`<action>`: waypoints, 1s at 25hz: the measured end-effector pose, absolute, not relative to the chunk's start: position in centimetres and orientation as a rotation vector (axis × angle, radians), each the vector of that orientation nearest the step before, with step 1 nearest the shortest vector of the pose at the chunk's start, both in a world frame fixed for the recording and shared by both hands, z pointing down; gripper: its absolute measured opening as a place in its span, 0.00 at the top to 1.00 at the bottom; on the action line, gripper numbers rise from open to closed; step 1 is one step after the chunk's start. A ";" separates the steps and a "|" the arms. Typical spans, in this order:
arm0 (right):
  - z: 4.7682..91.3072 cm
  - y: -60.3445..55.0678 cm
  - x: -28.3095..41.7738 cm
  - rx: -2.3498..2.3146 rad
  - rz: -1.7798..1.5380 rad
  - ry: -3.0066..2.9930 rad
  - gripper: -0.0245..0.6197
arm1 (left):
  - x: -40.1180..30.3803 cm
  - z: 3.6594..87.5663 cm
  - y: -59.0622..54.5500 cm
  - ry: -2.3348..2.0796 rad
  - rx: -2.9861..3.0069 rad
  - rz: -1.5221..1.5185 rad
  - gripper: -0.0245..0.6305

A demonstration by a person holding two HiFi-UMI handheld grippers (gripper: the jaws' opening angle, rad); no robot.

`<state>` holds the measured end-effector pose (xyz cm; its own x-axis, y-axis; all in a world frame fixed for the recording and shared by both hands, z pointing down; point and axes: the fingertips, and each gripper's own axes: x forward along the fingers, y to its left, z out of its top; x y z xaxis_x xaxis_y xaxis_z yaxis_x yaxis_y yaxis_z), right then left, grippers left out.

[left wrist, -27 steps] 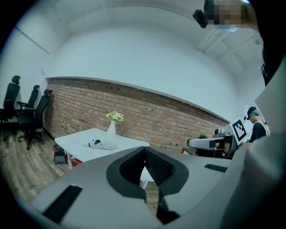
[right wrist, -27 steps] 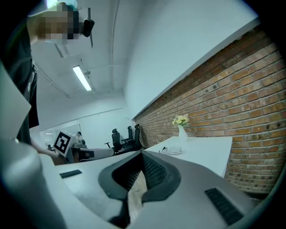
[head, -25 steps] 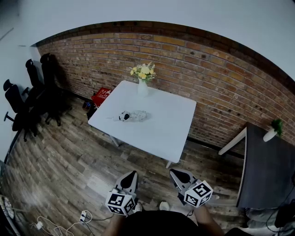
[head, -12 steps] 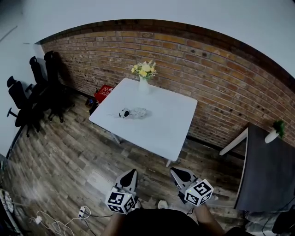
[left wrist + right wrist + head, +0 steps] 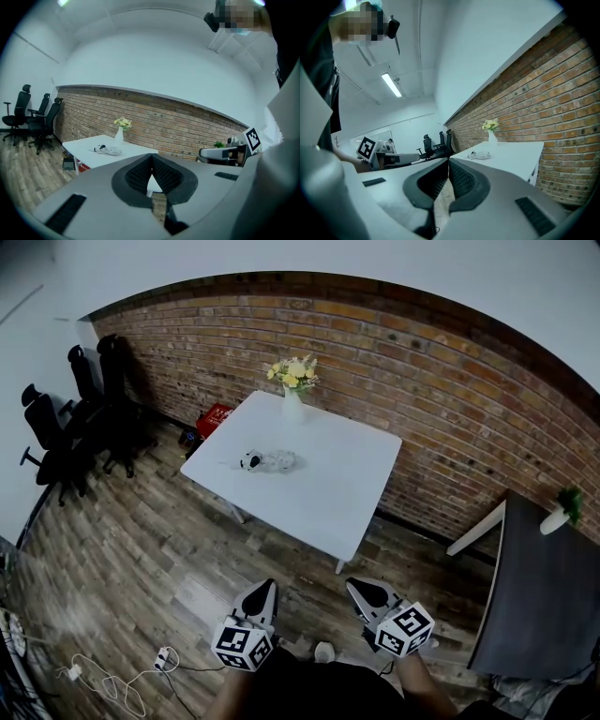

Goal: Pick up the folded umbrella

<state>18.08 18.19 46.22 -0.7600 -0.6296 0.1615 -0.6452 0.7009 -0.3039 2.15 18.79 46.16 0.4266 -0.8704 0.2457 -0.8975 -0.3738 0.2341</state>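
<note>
The folded umbrella (image 5: pixel 267 461), a small pale bundle with a dark end, lies on the white table (image 5: pixel 328 493) towards its left side. It also shows in the left gripper view as the umbrella (image 5: pixel 108 150) and in the right gripper view as the umbrella (image 5: pixel 479 155). Both grippers hang low at the near edge of the head view, well short of the table and over the wooden floor. My left gripper (image 5: pixel 266 587) and right gripper (image 5: pixel 356 587) point towards the table. The left gripper (image 5: pixel 151 156) is shut and empty, and so is the right gripper (image 5: pixel 448 161).
A vase of yellow flowers (image 5: pixel 292 390) stands at the table's far edge by the brick wall. Black office chairs (image 5: pixel 70 423) stand at the left, with a red box (image 5: pixel 214 418) beside the table. A dark table (image 5: pixel 539 596) with a potted plant (image 5: pixel 560 510) is at the right. Cables (image 5: pixel 112 685) lie on the floor.
Both grippers have edged a little forward towards the table, still shut. The umbrella lies where it was.
</note>
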 end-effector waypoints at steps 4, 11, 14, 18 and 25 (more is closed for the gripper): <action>46.5 18.4 18.8 1.055 0.545 -2.853 0.93 | 2.8 46.2 19.1 -1.536 2.349 0.135 0.94; 46.5 18.1 19.0 1.043 0.567 -2.860 0.93 | 3.0 46.3 18.8 -1.554 2.336 0.153 0.94; 46.6 17.7 19.0 1.049 0.574 -2.860 0.93 | 2.9 46.4 18.5 -1.554 2.334 0.161 0.94; 47.1 17.0 19.0 1.061 0.592 -2.851 0.93 | 2.7 46.6 17.8 -1.552 2.337 0.161 0.94; 47.0 14.3 17.1 1.059 0.580 -2.847 0.93 | 0.8 47.0 15.1 -1.543 2.334 0.157 0.94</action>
